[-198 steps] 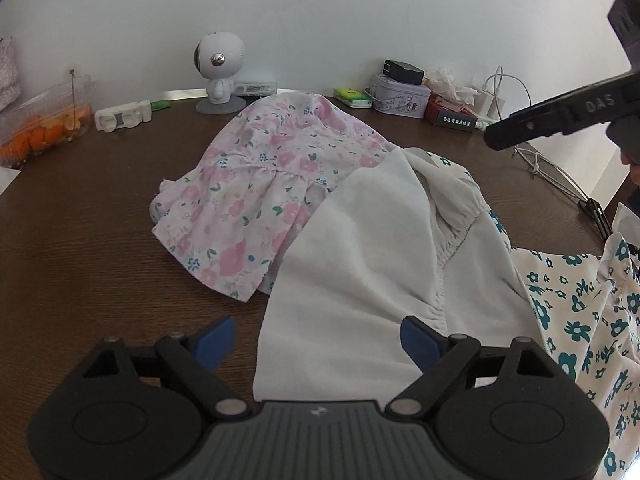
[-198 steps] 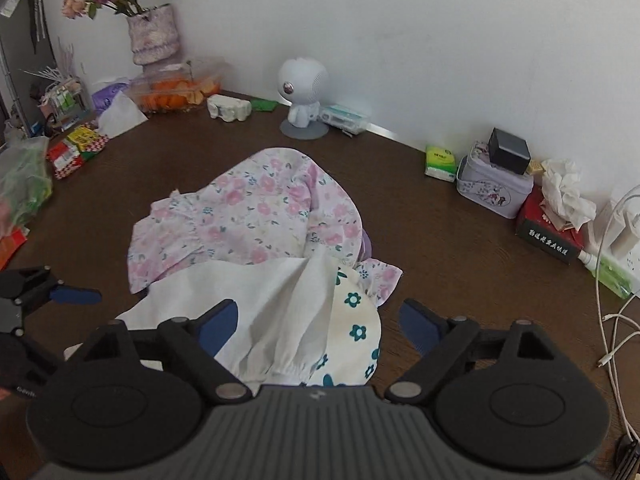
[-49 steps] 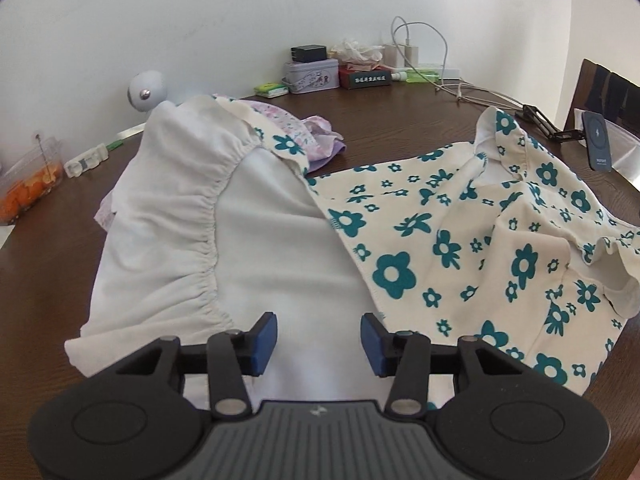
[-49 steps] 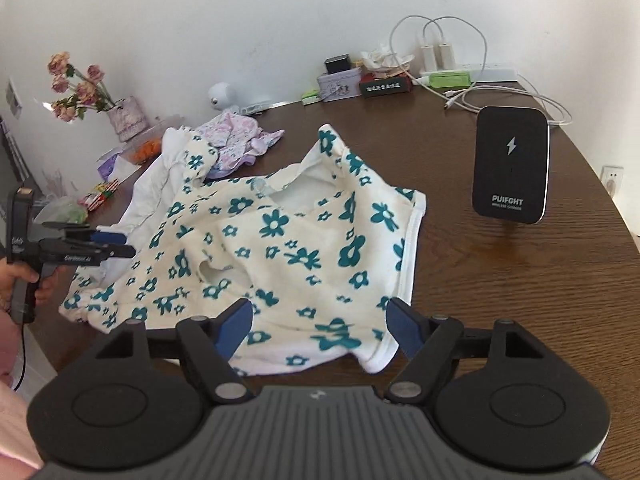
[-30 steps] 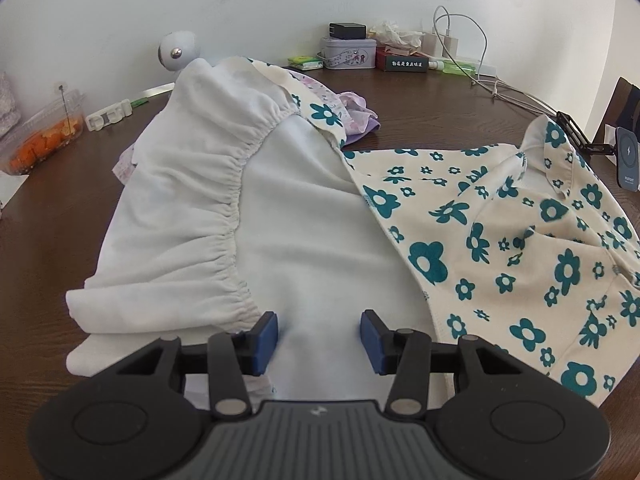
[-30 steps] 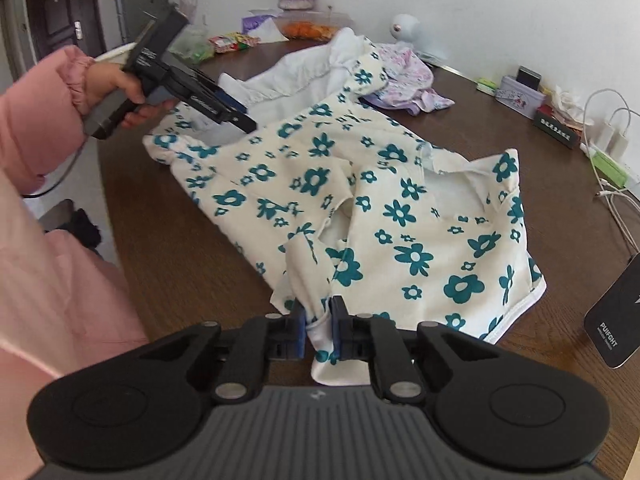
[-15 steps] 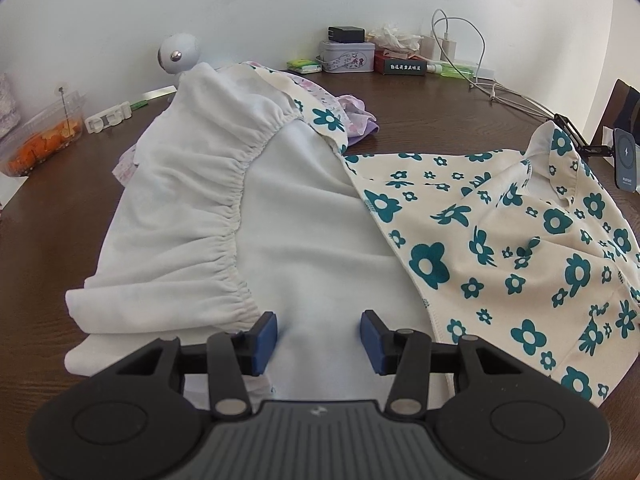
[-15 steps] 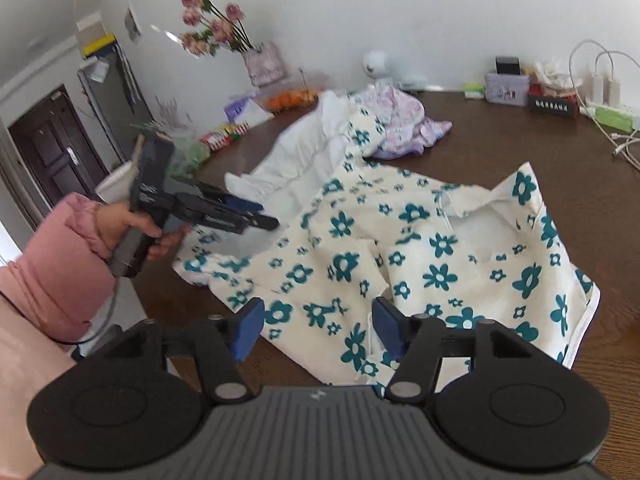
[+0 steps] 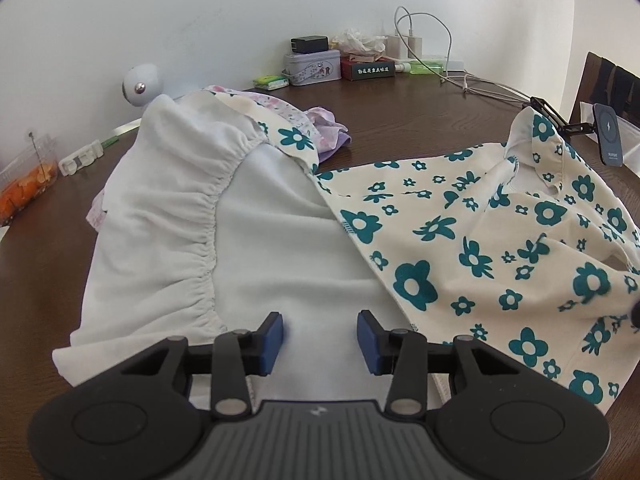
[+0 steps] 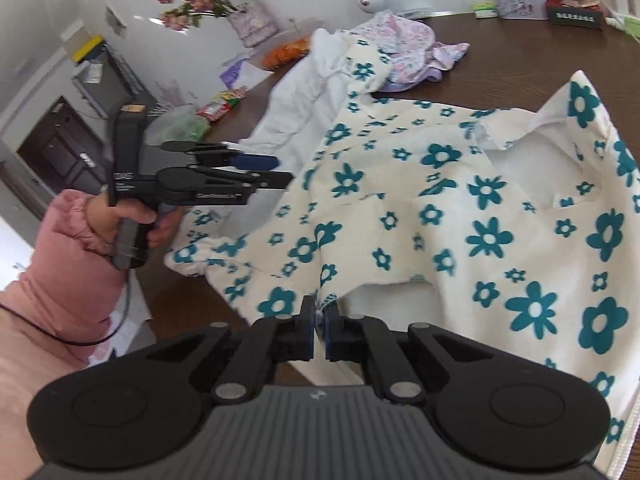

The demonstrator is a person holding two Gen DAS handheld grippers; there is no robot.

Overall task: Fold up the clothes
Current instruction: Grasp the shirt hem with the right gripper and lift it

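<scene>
A cream garment with teal flowers (image 9: 500, 240) (image 10: 460, 220) lies spread on the brown table (image 9: 400, 120). It overlaps a plain white garment with a gathered seam (image 9: 256, 240) (image 10: 296, 112). My right gripper (image 10: 319, 328) is shut on a pinch of the flowered garment's near edge, which lifts slightly at the pads. My left gripper (image 9: 320, 338) hovers over the white garment's near part with its jaws closing; the cloth lies under the gap and the pads do not press it. In the right wrist view the left gripper (image 10: 282, 170) is held by a hand in a pink sleeve (image 10: 60, 280).
A pink floral garment (image 10: 404, 40) is bunched behind the white one. Along the far wall stand a round white camera (image 9: 140, 86), a tin box (image 9: 312, 66), chargers with cables (image 9: 480, 84) and a vase of flowers (image 10: 252, 24). A phone stand (image 9: 610, 140) is at the right.
My right gripper opened over the flowered garment, shifted and rolled, then shut again on its near edge. My left gripper stayed over the white garment, its pads slightly closer together.
</scene>
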